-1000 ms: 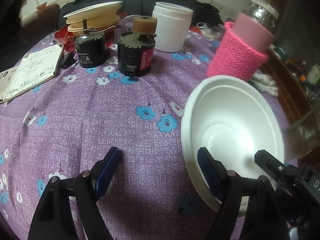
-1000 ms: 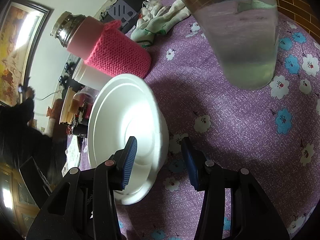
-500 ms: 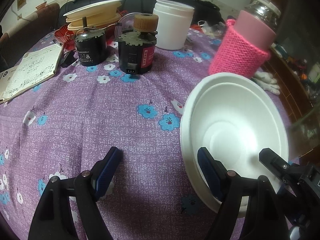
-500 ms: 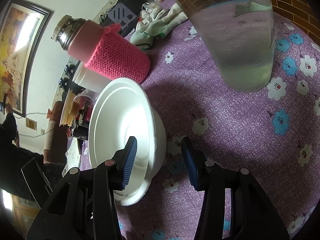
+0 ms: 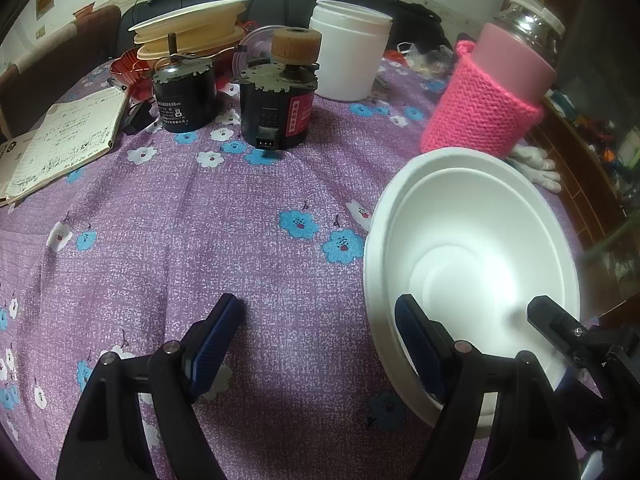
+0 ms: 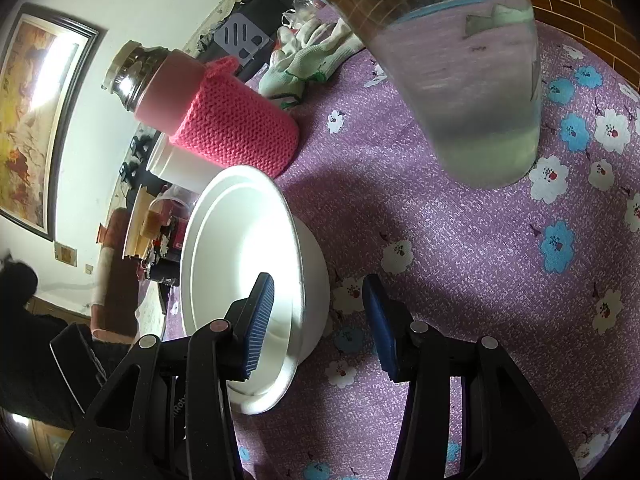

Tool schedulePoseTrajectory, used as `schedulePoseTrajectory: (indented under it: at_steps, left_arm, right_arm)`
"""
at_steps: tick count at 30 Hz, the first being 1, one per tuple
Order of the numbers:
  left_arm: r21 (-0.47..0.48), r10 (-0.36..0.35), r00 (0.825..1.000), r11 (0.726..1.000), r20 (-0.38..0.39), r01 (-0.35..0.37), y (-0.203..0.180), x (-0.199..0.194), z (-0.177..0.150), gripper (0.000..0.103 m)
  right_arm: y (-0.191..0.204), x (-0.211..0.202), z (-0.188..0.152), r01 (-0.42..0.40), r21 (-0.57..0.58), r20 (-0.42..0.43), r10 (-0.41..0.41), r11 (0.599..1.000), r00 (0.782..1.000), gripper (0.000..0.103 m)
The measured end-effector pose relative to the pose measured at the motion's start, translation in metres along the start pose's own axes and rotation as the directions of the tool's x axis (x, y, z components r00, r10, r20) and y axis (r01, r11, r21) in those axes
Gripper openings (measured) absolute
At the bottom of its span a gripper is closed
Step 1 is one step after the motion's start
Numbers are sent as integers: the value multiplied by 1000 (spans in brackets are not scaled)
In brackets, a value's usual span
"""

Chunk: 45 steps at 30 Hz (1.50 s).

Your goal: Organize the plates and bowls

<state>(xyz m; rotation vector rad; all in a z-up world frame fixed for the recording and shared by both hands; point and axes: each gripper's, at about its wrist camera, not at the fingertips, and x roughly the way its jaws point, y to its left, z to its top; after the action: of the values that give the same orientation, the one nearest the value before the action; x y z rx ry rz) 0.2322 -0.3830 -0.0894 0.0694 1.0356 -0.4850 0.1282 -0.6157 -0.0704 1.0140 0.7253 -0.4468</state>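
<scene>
Two nested white bowls (image 5: 472, 248) rest on the purple flowered cloth at the right; they also show in the right wrist view (image 6: 240, 248). My left gripper (image 5: 320, 332) is open and empty, its right finger over the bowls' near left rim. My right gripper (image 6: 318, 316) is open, its jaws either side of the bowls' right wall without closing on it. A stack of cream plates and bowls (image 5: 188, 36) stands at the back left.
Two black motors (image 5: 276, 108) and a white jar (image 5: 350, 66) stand at the back. A pink-sleeved flask (image 5: 492, 104) is behind the bowls. A notebook (image 5: 64, 140) lies at left. A large glass jar (image 6: 468, 80) stands close on the right.
The bowls have settled lower and flatter on the cloth. My right gripper's jaws have stayed open around the rim. The left gripper has hardly moved.
</scene>
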Motion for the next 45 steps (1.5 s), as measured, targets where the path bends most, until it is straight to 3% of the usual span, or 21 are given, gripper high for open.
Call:
schedulePoseTrajectory:
  at_steps: [45]
  left_arm:
    - [24,20,1000,1000,14,-20,-2,2,-2,81]
  right_arm:
    - [0,9,-4,4,14,-11,-4,1000,1000,46]
